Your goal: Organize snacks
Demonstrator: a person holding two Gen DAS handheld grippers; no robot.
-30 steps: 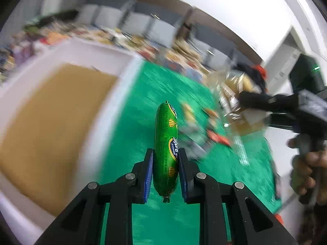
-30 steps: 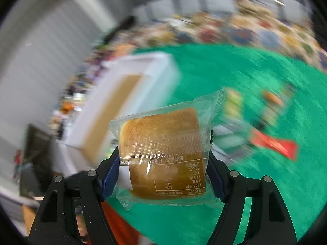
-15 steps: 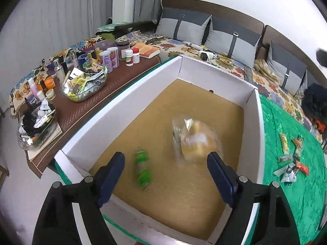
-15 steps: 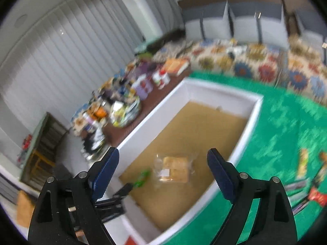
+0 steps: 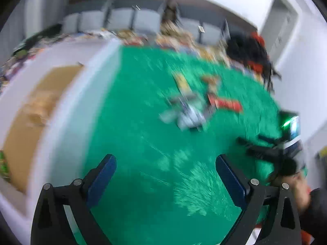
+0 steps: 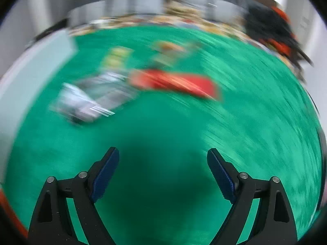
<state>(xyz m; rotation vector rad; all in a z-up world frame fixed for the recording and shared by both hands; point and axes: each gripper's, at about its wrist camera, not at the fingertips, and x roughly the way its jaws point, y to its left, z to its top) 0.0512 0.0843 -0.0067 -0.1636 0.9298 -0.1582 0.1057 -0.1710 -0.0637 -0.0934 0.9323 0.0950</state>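
Both views are motion-blurred. My left gripper (image 5: 165, 157) hangs over the green cloth (image 5: 132, 194); its jaws are opening and nothing is between them. My right gripper (image 6: 162, 149) is open and empty over the same cloth. Ahead lies a loose heap of snacks: silver-grey packets (image 5: 188, 116) (image 6: 90, 100), a red packet (image 5: 224, 104) (image 6: 175, 81) and a yellow bar (image 5: 183, 83) (image 6: 116, 59). At left stands the white box (image 5: 67, 110) with a brown floor, a pale cake packet (image 5: 38, 110) and a green sausage (image 5: 4, 167) inside it.
In the left wrist view a hand (image 5: 294, 181) holds the right gripper (image 5: 244, 146) at the right edge. A black and red bundle (image 5: 251, 51) lies at the cloth's far right corner. Grey cushions (image 5: 122, 18) line the back. The box wall (image 6: 30, 71) borders the cloth at left.
Both grippers let go of the sausage and the cake packet into the box, then swung right to over the green cloth. The left jaws have spread wider.
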